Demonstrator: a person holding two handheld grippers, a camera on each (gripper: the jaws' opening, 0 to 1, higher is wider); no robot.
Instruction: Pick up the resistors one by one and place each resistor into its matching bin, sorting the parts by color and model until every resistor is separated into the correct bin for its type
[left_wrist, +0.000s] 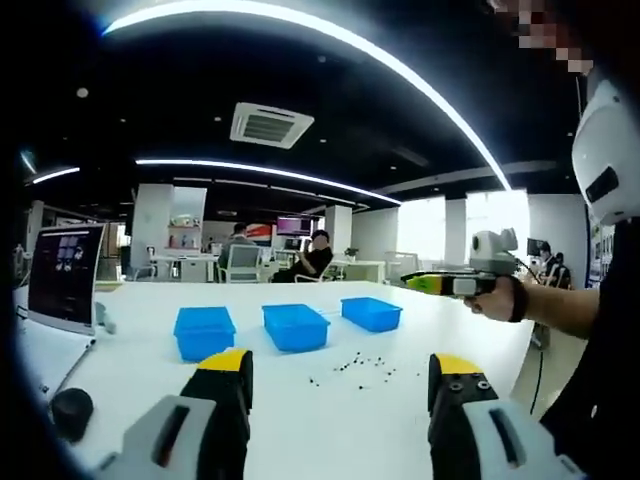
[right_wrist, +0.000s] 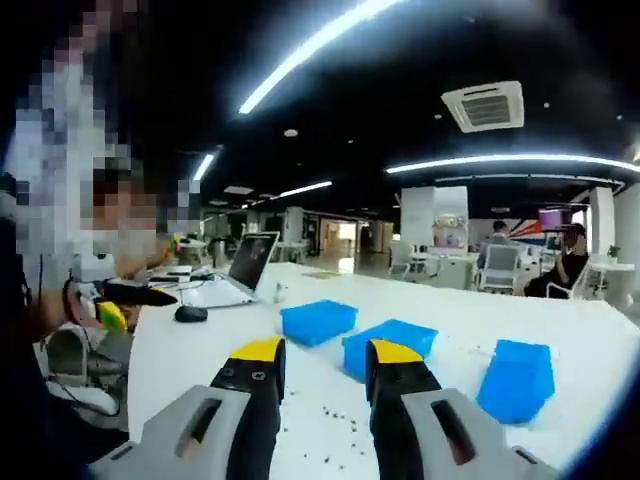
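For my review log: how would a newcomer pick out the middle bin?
Start at the white table and find the row of three blue bins behind the scattered dark resistors. The middle bin is the one with a blue bin on either side, the left bin and the far right bin; it stands nearest the scattered parts.

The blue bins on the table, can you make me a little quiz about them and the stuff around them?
1. How many blue bins stand on the white table?
2. True or false: the tiny dark resistors already lie inside the bins.
3. In the left gripper view, the left gripper has its jaws: A) wide apart, B) clamped on a bin?

Key:
1. Three.
2. False: they lie scattered on the table in front of the bins.
3. A.
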